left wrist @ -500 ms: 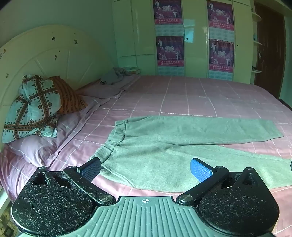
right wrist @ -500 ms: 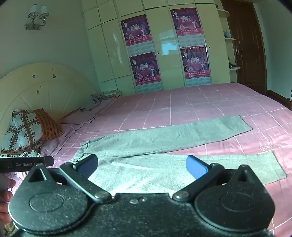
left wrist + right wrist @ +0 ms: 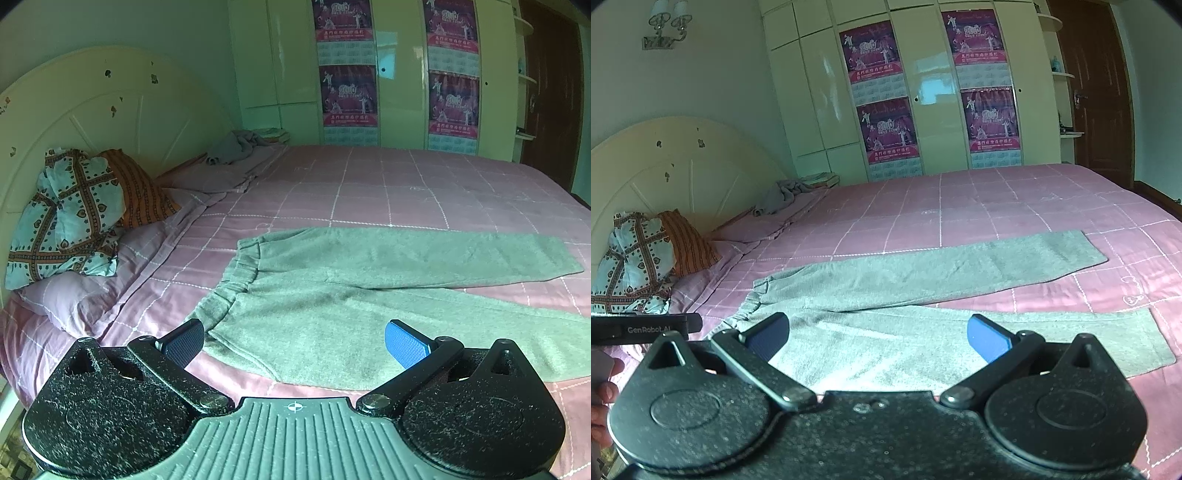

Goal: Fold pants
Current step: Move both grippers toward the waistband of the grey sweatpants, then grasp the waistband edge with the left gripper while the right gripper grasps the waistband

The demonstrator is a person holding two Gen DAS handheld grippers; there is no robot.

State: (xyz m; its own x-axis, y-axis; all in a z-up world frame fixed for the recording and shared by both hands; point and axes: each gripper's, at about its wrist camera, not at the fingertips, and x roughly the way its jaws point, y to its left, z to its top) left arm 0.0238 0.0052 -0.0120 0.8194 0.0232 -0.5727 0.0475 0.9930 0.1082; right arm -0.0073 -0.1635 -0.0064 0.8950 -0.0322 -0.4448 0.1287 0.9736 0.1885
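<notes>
Pink checked bed (image 3: 369, 184) under both cameras | left wrist: left gripper (image 3: 295, 341) released, jaws wide apart, grey pants (image 3: 332, 295) spread flat just ahead, waistband beyond the left jaw, legs running past the right jaw | right wrist: right gripper (image 3: 879, 338) released, nothing held, near leg between and ahead of jaws, far leg beyond.

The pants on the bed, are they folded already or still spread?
Spread. The pants lie flat on the bed, both legs stretched out apart, with no fold visible.
</notes>
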